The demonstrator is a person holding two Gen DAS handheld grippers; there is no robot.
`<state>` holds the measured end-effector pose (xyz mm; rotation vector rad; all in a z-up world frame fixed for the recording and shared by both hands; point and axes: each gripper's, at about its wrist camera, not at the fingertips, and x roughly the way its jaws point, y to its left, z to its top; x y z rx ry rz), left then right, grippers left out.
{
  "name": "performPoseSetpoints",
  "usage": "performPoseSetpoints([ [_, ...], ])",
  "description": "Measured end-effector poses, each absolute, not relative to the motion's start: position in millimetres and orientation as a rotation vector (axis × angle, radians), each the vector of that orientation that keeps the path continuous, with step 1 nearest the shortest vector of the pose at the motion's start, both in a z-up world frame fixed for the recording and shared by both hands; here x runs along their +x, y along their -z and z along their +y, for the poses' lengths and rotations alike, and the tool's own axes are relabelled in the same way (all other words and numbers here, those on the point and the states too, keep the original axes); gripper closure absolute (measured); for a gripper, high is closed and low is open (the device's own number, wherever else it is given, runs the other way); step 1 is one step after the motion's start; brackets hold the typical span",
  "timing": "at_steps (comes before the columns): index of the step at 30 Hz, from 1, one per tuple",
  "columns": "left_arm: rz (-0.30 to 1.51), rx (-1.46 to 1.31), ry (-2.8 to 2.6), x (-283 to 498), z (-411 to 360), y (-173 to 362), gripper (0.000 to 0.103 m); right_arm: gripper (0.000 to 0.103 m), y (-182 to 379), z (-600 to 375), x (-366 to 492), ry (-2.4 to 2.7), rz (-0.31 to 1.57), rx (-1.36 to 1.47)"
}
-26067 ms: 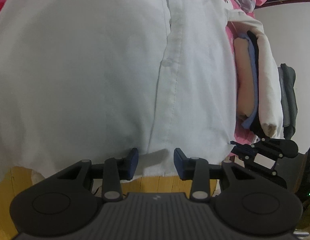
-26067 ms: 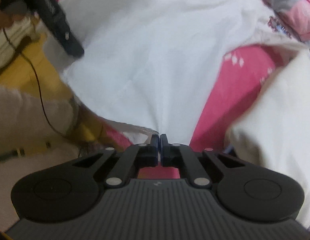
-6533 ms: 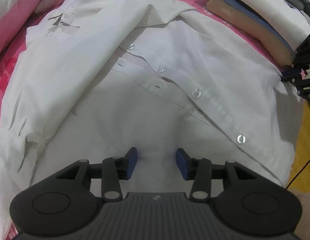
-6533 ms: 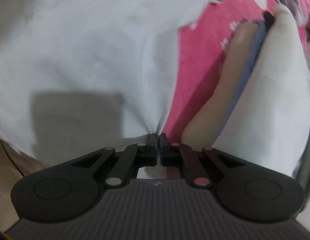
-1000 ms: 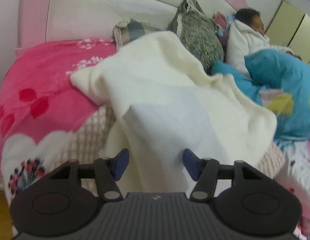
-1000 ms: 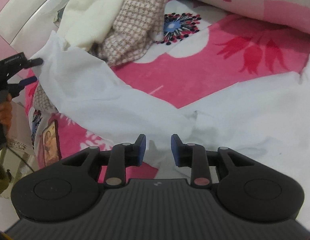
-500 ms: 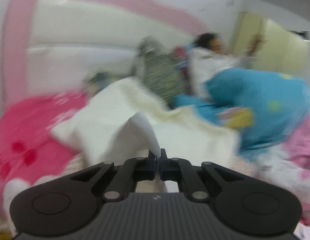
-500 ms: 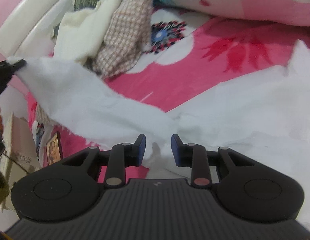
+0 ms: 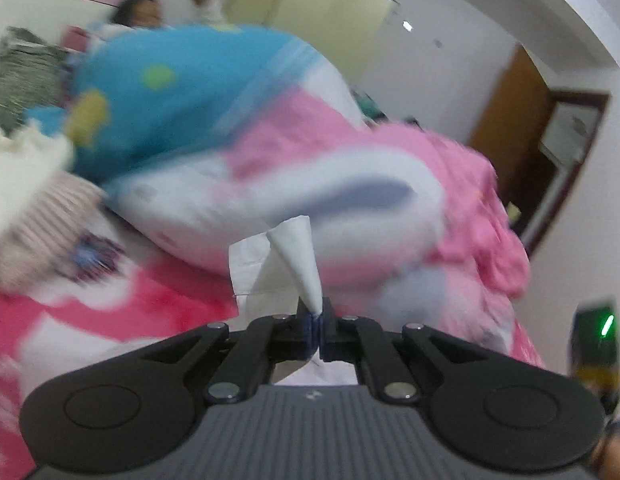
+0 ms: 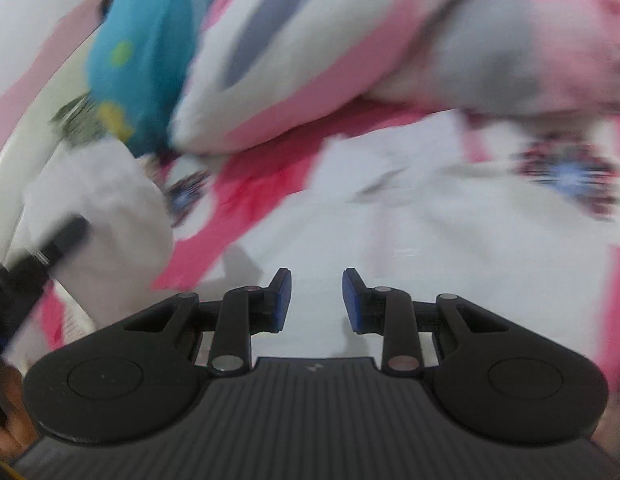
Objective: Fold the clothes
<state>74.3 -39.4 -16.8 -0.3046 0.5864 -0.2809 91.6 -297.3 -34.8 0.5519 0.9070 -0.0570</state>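
mostly blurred: left gripper [image 9: 318, 322] pinches white shirt [image 9: 298, 256]; right gripper [image 10: 316, 300] gapes above it.

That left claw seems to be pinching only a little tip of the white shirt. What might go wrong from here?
Likely risks:
1. The left gripper is shut on a small point of the white shirt; a tug might pull it free.
2. The right gripper is open above the cloth and holds nothing, so the fold may drag crooked.
3. The pink and white quilt lies close behind, and the shirt could catch on it.
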Motion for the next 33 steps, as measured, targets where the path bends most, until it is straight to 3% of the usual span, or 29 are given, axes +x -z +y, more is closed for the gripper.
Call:
performPoseSetpoints([
  [3, 0.672, -0.238, 0.329, 65, -102, 62, 0.096, 0.073, 41, -332, 64, 0.162, 0.888, 0.564],
  [4, 0.708, -0.208, 0.338, 61, -121, 81, 0.086, 0.073, 47, -342, 56, 0.193, 0.891, 0.575],
  [5, 0.738, -0.180, 0.359, 57, -130, 92, 0.069, 0.073, 52, -351, 50, 0.221, 0.900, 0.588],
  [7, 0.799, -0.123, 0.401, 48, -147, 113, 0.053, 0.073, 63, -361, 42, 0.249, 0.918, 0.618],
  [10, 0.888, -0.037, 0.465, 35, -172, 144, 0.051, 0.072, 76, -366, 40, 0.239, 0.934, 0.653],
  [13, 0.887, -0.052, 0.478, 30, -158, 133, 0.041, 0.063, 86, -364, 46, 0.198, 0.957, 0.677],
  [27, 0.984, -0.055, 0.121, 51, -20, 119, 0.042, 0.062, 155, -338, 78, 0.097, 1.269, 0.706],
  [28, 0.987, -0.057, 0.105, 52, -14, 120, 0.042, 0.066, 155, -333, 78, 0.091, 1.271, 0.688],
  [31, 0.999, -0.056, 0.093, 50, -5, 121, 0.042, 0.095, 155, -323, 81, 0.082, 1.273, 0.641],
  [33, 0.996, -0.044, 0.105, 47, -6, 121, 0.042, 0.101, 147, -317, 82, 0.075, 1.244, 0.611],
])
